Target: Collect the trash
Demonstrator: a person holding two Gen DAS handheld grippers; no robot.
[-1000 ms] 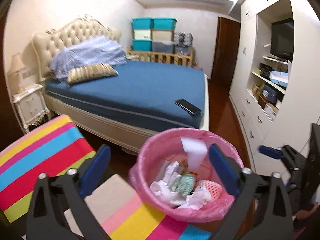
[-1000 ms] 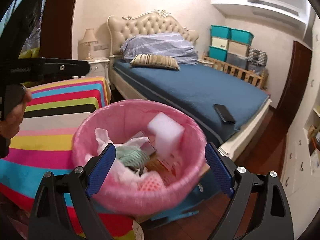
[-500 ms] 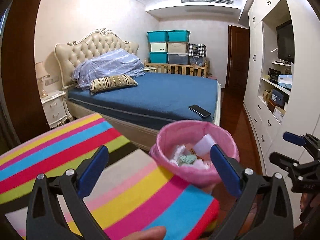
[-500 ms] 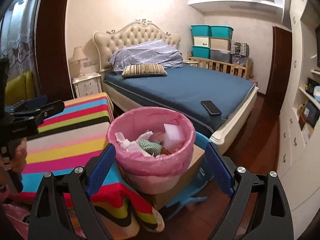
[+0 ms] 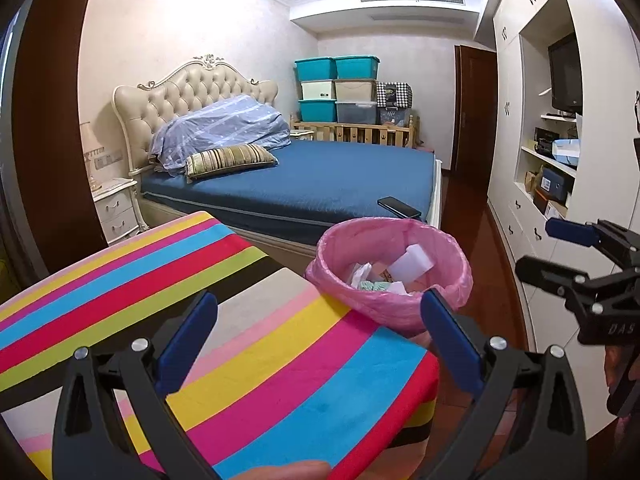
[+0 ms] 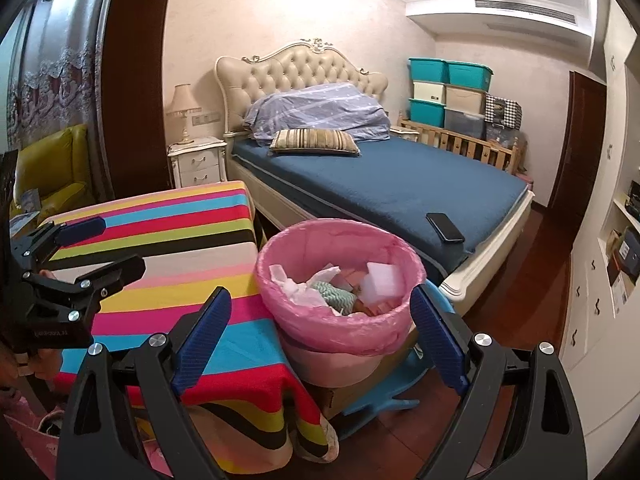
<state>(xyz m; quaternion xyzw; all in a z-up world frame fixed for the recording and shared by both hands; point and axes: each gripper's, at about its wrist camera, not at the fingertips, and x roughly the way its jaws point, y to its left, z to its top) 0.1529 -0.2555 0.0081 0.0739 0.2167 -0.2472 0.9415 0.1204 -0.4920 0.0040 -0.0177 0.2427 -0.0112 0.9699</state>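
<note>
A bin with a pink liner (image 6: 340,312) (image 5: 390,300) stands beside the striped table, on a cardboard box. Inside lie crumpled white paper (image 6: 298,286), a white foam block (image 6: 382,278) (image 5: 412,266) and a green netted piece (image 6: 334,294). My right gripper (image 6: 320,320) is open, hanging empty in front of the bin, its blue pads apart on either side of it in the picture. My left gripper (image 5: 320,340) is also open and empty, above the table's striped cloth (image 5: 240,344). Each gripper shows in the other's view, the right gripper (image 5: 580,256) at the right edge, the left gripper (image 6: 80,248) at the left.
A bed with a blue cover (image 6: 392,184) fills the room behind the bin, with a black phone (image 6: 445,227) near its foot corner. A blue plastic stool (image 6: 384,396) sits under the box. White cupboards (image 5: 532,184) line the right wall. A nightstand (image 6: 198,164) stands by the headboard.
Both grippers have pulled back from the bin, which now looks smaller and farther. The white foam block that was dropping now rests in the bin. Both stay open.
</note>
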